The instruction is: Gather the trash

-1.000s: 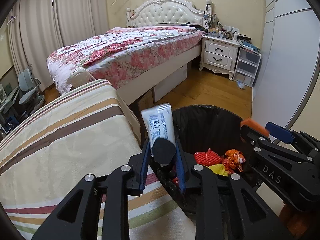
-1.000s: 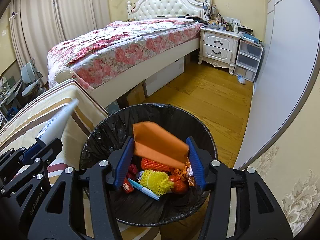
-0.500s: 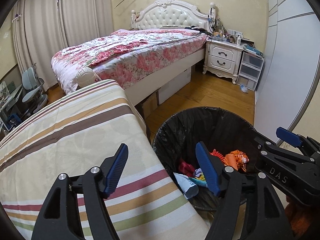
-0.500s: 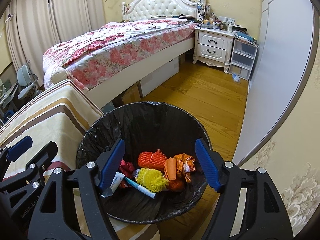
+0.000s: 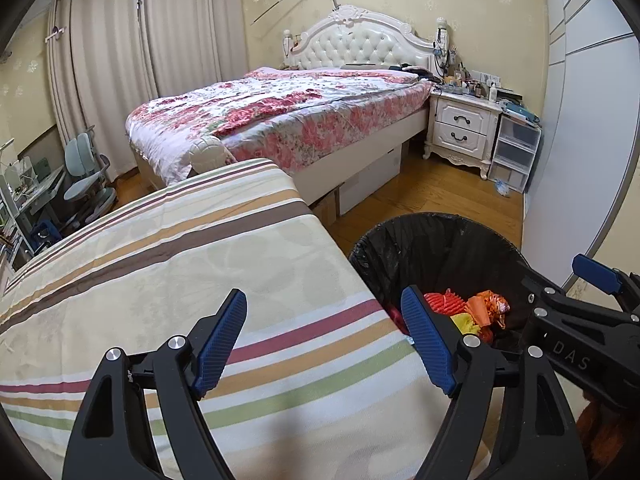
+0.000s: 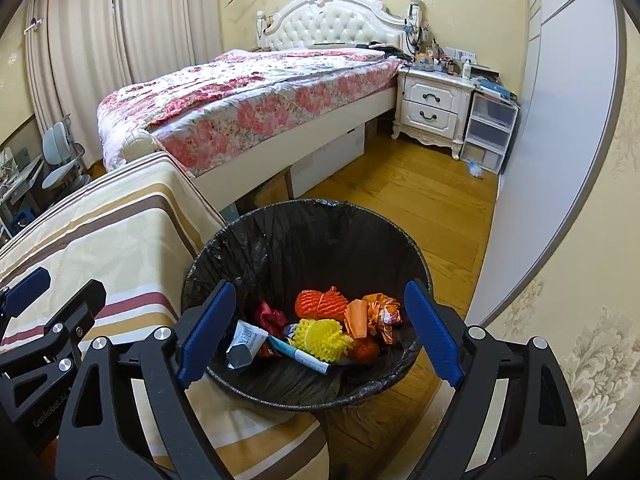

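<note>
A black-lined trash bin stands on the floor beside the striped table; it also shows in the left wrist view. Inside lie a white tube, an orange net ball, a yellow net ball, an orange wrapper and a blue-white tube. My right gripper is open and empty above the bin. My left gripper is open and empty above the table's edge next to the bin.
The striped tablecloth covers the table at left. A bed with a floral cover is behind it. A white nightstand and plastic drawers stand at the back right. A white wardrobe lines the right side.
The left gripper let go of the white tube and the right let go of the orange wrapper; both lie in the bin. The left gripper has since shifted left over the table.
</note>
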